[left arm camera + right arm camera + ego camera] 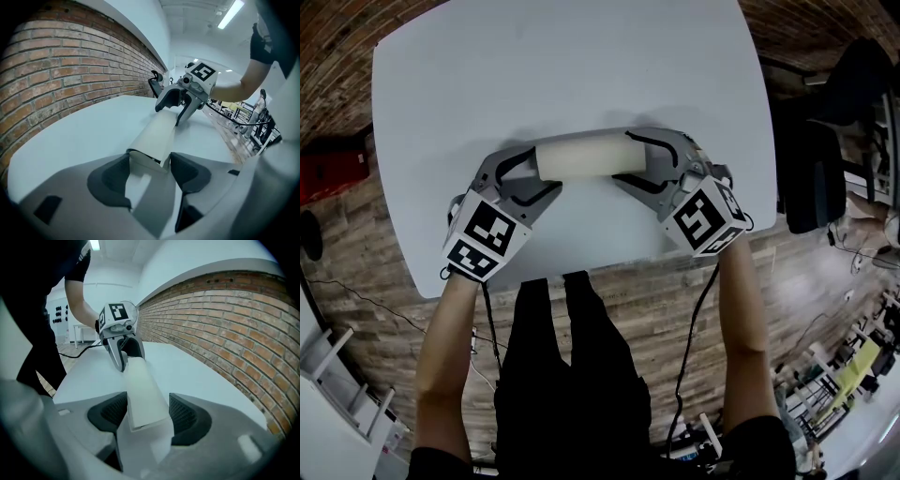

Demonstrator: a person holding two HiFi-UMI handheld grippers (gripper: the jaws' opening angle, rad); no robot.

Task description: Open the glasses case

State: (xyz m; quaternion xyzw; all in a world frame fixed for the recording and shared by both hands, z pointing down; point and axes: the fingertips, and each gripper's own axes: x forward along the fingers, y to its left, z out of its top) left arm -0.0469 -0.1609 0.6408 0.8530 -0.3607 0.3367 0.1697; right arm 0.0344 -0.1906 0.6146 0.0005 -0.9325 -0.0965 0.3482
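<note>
The glasses case [581, 157], a cream bar that looks closed from above, lies with its long axis running 9 to 3 o'clock over the white table [562, 66], a little nearer the front edge than the far one. The left gripper [546, 171] has its jaws clamped on the case's 9 o'clock end, pads pressed against both sides. The right gripper [626, 161] clamps the 3 o'clock end the same way, so the case spans the gap between them. Whether the case rests on the tabletop or hangs just above it cannot be told. Toward 12 o'clock the tabletop runs bare to its far edge, with the brick wall [384, 14] beyond. At 6 o'clock the table's front edge passes just behind the marker cubes, and the person's forearms reach over it. The rounded side edges lie well apart from either gripper. Off the table, a dark chair [825, 141] stands at 3 o'clock and a red object [328, 173] sits on the wooden floor [366, 244] at 9 o'clock
</note>
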